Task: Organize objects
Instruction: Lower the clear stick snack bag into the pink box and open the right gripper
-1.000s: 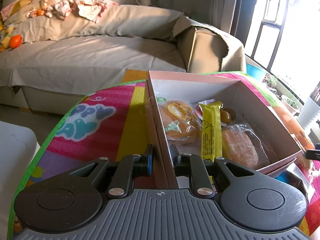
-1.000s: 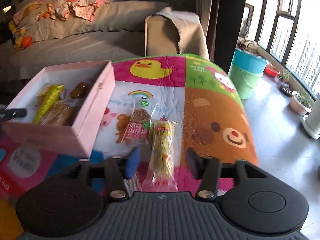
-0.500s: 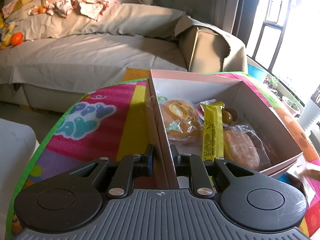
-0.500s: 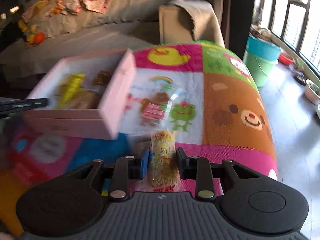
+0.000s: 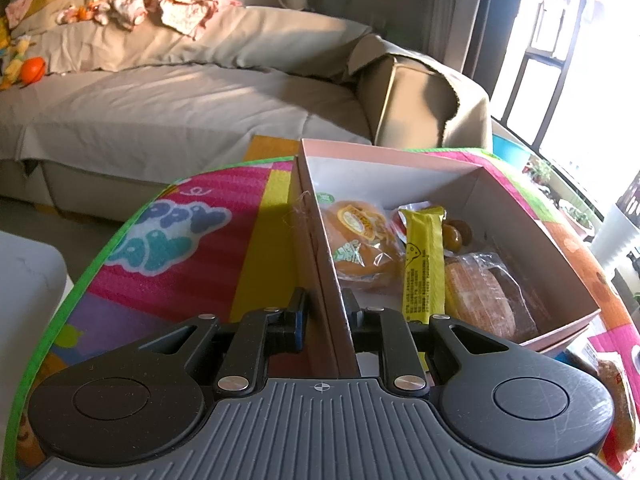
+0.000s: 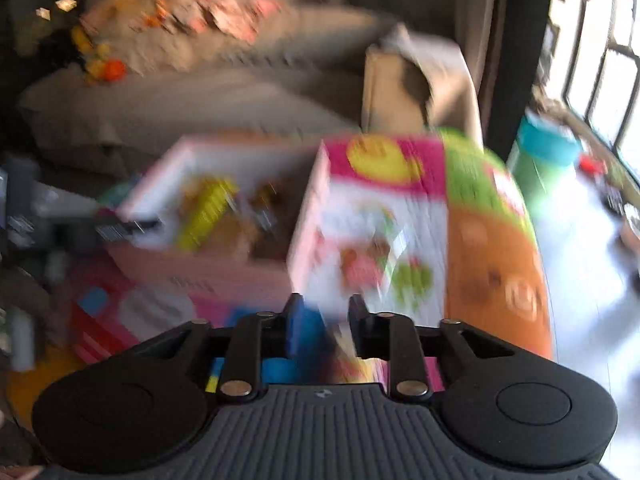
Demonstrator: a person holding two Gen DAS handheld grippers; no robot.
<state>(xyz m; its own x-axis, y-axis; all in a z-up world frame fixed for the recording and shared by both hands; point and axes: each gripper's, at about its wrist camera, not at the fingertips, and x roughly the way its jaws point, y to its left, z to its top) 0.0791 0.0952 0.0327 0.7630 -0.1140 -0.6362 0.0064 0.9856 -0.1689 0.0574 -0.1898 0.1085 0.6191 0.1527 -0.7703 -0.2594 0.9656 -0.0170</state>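
My left gripper (image 5: 323, 312) is shut on the near left wall of the pink box (image 5: 384, 160), one finger on each side of it. The box holds a wrapped bun (image 5: 360, 236), a yellow snack bar (image 5: 424, 264) and wrapped bread (image 5: 484, 292). The right wrist view is heavily blurred. My right gripper (image 6: 326, 322) is shut on the yellow noodle snack packet (image 6: 356, 368), of which only the near end shows between the fingers. The pink box (image 6: 304, 216) lies ahead and left of it. A red snack packet (image 6: 360, 268) lies on the mat beyond the right gripper.
The colourful play mat (image 5: 192, 240) covers the table. A grey sofa (image 5: 160, 100) with clothes and toys stands behind. A teal and green bucket (image 6: 548, 160) stands on the floor at the right by the windows. A white surface (image 5: 24, 280) lies at the left.
My right gripper closed on the noodle snack packet, lifted it off the mat and is swinging left toward the box. The left gripper stays clamped on the box wall.
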